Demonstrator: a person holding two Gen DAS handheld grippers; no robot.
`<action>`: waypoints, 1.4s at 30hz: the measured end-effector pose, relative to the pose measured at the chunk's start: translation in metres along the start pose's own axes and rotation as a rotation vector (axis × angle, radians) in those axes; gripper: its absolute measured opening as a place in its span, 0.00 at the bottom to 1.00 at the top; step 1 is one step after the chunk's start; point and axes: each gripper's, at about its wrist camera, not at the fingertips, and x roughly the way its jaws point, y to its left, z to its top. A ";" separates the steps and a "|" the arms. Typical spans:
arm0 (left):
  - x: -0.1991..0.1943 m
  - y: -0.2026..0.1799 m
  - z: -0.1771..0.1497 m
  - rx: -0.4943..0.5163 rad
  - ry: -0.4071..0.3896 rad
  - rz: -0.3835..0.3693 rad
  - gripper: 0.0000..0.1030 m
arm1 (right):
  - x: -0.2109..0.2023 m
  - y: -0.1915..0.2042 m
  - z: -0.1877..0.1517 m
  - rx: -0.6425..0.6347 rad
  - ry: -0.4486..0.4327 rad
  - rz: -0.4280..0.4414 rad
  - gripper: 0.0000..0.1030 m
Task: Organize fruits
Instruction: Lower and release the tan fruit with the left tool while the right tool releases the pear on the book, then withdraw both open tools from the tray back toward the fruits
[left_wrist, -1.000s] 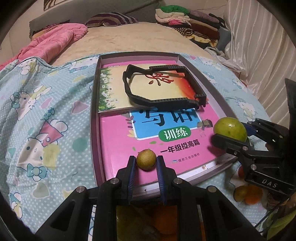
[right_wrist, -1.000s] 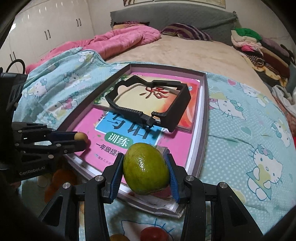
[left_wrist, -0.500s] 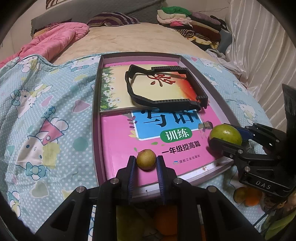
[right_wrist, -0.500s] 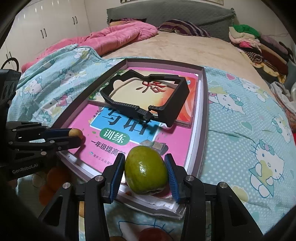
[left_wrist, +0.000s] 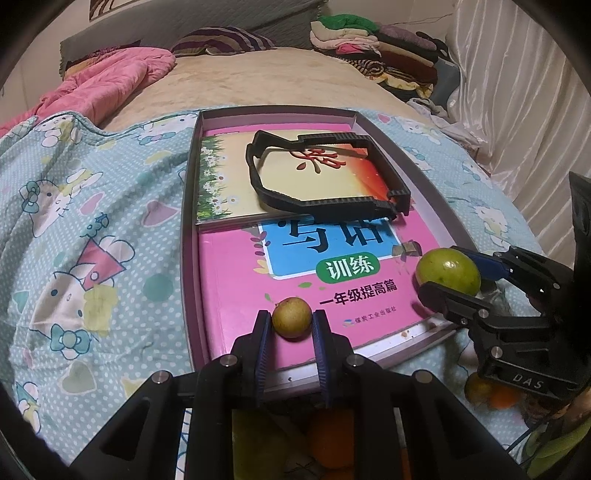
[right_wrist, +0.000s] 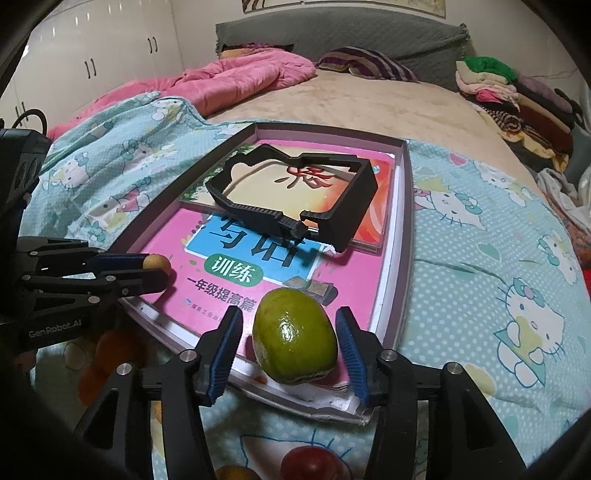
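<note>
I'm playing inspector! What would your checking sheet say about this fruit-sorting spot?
Surface: Hello Kitty blanket on a bed, carrying a tray.
Job's things: small yellow fruit over the pink book; green fruit resting on that book; red fruit and orange fruits outside the tray's near edge.
Clutter: yellow book and black frame in the tray.
Grippers: left gripper shut on the small yellow fruit; right gripper open around the green fruit.
Cables: black cable behind the left gripper.
Surroundings: pink quilt, folded clothes.
</note>
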 end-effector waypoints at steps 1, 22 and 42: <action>-0.001 0.000 0.000 0.002 -0.002 -0.003 0.22 | -0.001 0.000 0.000 0.003 -0.001 -0.001 0.55; -0.037 -0.008 -0.009 0.013 -0.107 0.018 0.57 | -0.042 -0.004 -0.018 0.041 -0.081 -0.023 0.65; -0.080 0.004 -0.024 -0.041 -0.199 0.052 0.76 | -0.084 -0.023 -0.034 0.138 -0.205 -0.050 0.72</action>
